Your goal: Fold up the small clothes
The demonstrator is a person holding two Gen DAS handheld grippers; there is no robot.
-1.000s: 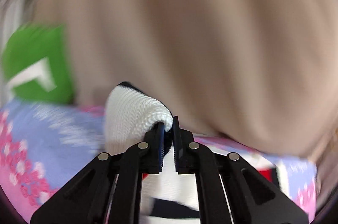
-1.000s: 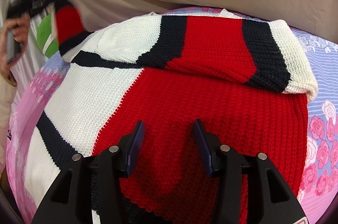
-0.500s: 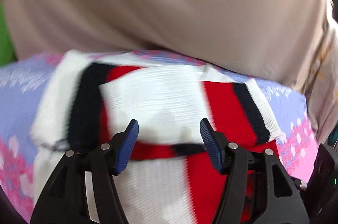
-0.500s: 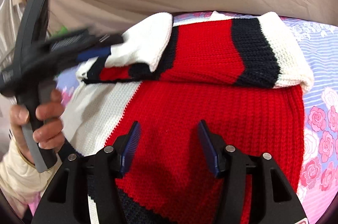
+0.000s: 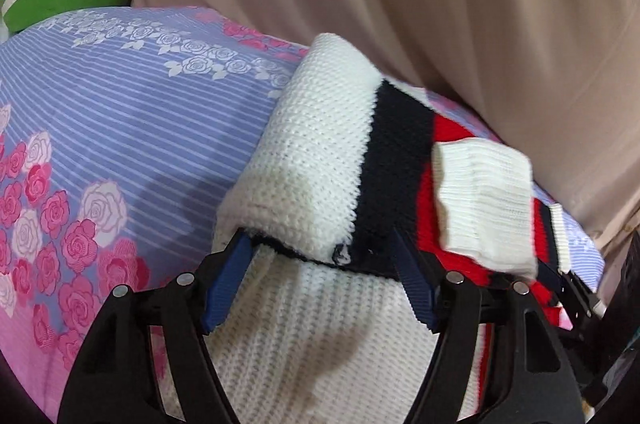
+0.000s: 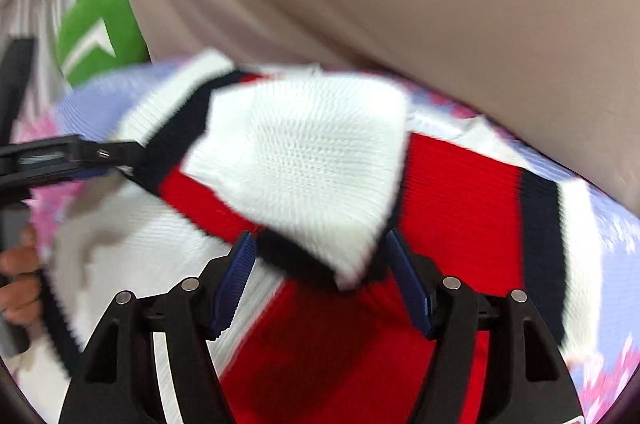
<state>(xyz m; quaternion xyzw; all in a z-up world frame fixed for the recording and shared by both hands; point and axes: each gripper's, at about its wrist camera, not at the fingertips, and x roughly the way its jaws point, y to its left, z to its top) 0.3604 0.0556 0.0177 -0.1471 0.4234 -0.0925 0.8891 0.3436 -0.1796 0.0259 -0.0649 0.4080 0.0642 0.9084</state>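
The red, white and navy striped knit sweater (image 5: 320, 160) lay on the floral pink-and-lavender bedsheet (image 5: 100, 128), both sleeves folded across the chest near the beige curtain (image 5: 440, 4). Left gripper (image 5: 320, 280): jaws had just been opening, stood wide, nothing clamped; the folded white-and-navy sleeve (image 5: 332, 176) sat between the blue pads, not pressed. Right gripper (image 6: 320, 284): jaws roughly half open, empty, with the ribbed white cuff (image 6: 304, 160) resting loose just beyond them.

Risks, as judged:
- A pad could snag the sleeve edge on withdrawal, so the fold would be dragged open.
- The cuff lay skewed over the red panel; a bulky, crooked next fold was likely.
- The soft bed gave little support, so layers could slip.
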